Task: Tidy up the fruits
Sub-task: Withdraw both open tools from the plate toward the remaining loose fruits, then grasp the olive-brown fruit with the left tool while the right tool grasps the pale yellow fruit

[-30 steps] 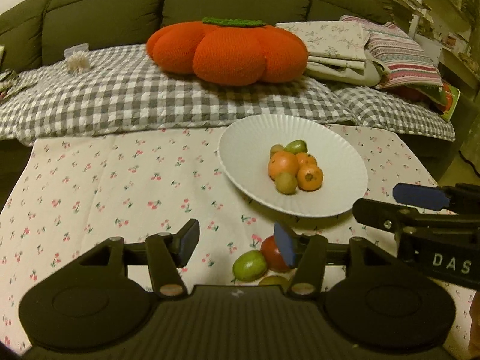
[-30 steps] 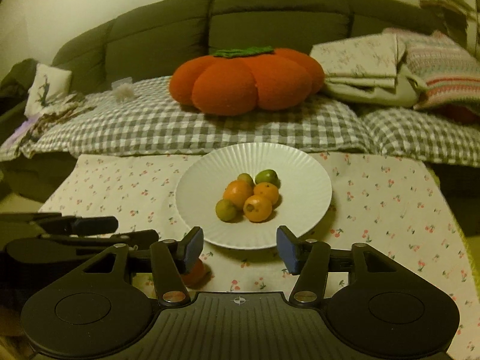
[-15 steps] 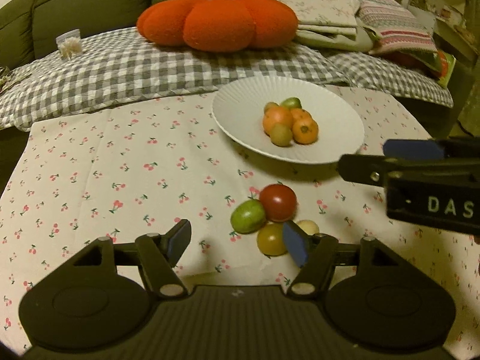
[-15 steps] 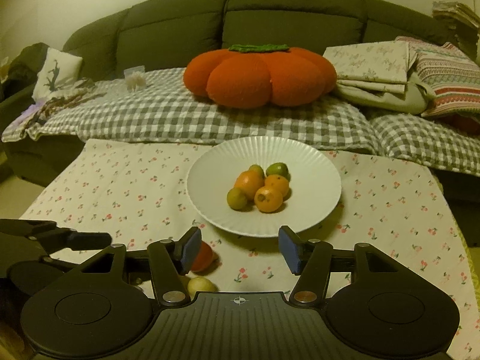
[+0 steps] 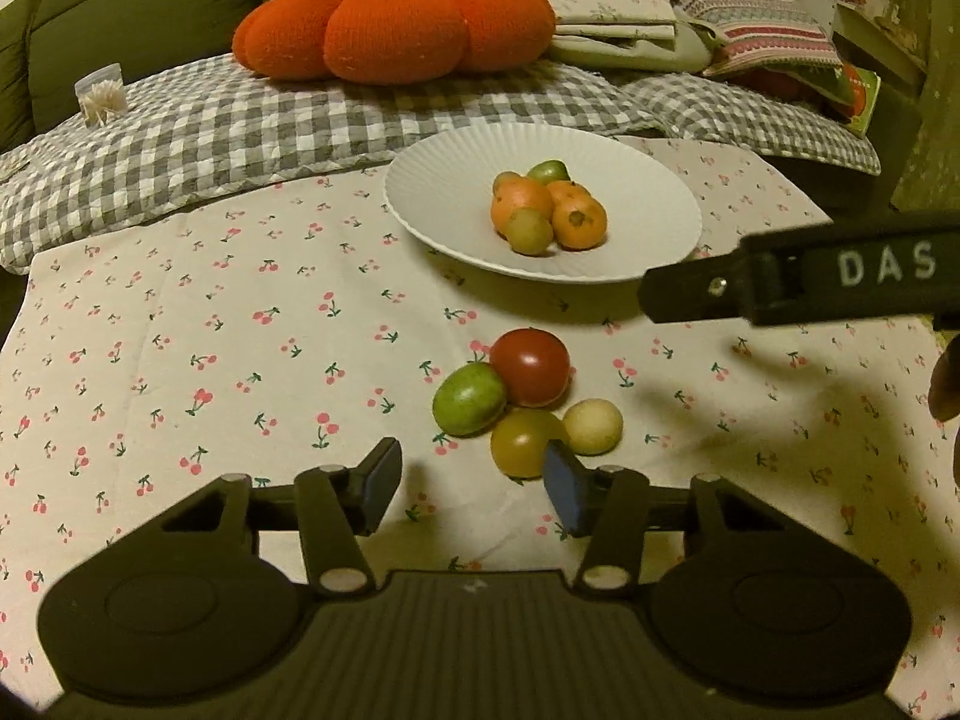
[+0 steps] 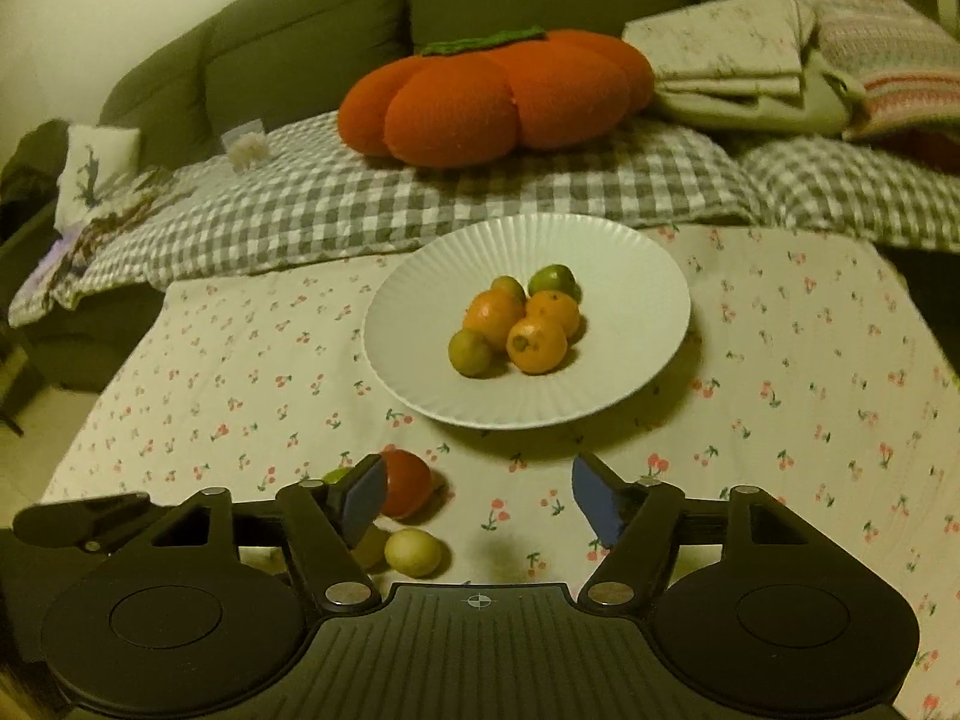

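Observation:
A white ribbed plate (image 5: pixel 654 198) (image 6: pixel 630 276) holds several small orange and green fruits (image 5: pixel 543 213) (image 6: pixel 519 321). On the cherry-print cloth in front of it lie a red tomato (image 5: pixel 530 366) (image 6: pixel 408 483), a green fruit (image 5: pixel 469 399), an olive-yellow fruit (image 5: pixel 523 441) and a pale yellow fruit (image 5: pixel 593 426) (image 6: pixel 413 552). My left gripper (image 5: pixel 474 489) is open and empty, just short of these loose fruits. My right gripper (image 6: pixel 480 501) is open and empty, right of the loose fruits and in front of the plate.
The right gripper's body (image 5: pixel 810 276) crosses the right side of the left wrist view. Behind the table is a sofa with a checked blanket (image 5: pixel 300 114), an orange pumpkin cushion (image 5: pixel 396 24) and folded cloths (image 5: pixel 660 18).
Both grippers have drawn back and tilted down, so the loose fruits on the cloth came into view. Both stay open and empty.

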A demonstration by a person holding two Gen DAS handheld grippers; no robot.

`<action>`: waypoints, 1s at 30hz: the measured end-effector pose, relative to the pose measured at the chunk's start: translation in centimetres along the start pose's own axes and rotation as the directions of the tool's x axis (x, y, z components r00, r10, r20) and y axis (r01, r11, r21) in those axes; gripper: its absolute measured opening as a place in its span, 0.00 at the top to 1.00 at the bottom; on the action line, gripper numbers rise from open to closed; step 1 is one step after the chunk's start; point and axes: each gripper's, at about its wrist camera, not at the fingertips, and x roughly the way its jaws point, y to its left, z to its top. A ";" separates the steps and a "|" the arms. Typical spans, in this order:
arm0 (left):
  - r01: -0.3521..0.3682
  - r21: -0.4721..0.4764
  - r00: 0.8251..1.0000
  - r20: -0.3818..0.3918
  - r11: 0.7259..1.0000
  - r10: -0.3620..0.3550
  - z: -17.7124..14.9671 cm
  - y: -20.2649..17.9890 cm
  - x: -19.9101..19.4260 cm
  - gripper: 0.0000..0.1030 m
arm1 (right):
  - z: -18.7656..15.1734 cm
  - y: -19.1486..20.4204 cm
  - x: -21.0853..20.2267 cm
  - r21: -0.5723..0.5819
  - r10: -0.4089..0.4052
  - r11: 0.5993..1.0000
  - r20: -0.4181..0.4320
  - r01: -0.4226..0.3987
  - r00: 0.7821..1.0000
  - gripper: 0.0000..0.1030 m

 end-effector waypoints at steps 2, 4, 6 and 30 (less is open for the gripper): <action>0.005 0.004 1.000 0.002 1.000 -0.005 0.0 -0.1 0.1 0.56 | 0.1 -0.5 0.1 0.037 0.009 0.999 -0.008 -0.009 1.000 0.29; 0.011 0.012 1.000 -0.001 1.000 -0.011 -0.2 -0.4 0.4 0.56 | 0.1 -1.0 0.3 0.072 0.022 0.997 -0.022 -0.020 1.000 0.29; 0.016 0.023 1.000 -0.006 1.000 -0.016 -0.3 -0.8 0.8 0.56 | 0.0 -1.3 0.5 0.099 0.032 0.995 -0.039 -0.028 0.999 0.29; 0.000 -0.079 1.000 -0.007 0.997 -0.001 0.3 1.3 -0.5 0.74 | -0.7 -0.9 2.6 0.100 0.063 0.994 -0.106 -0.053 0.992 0.29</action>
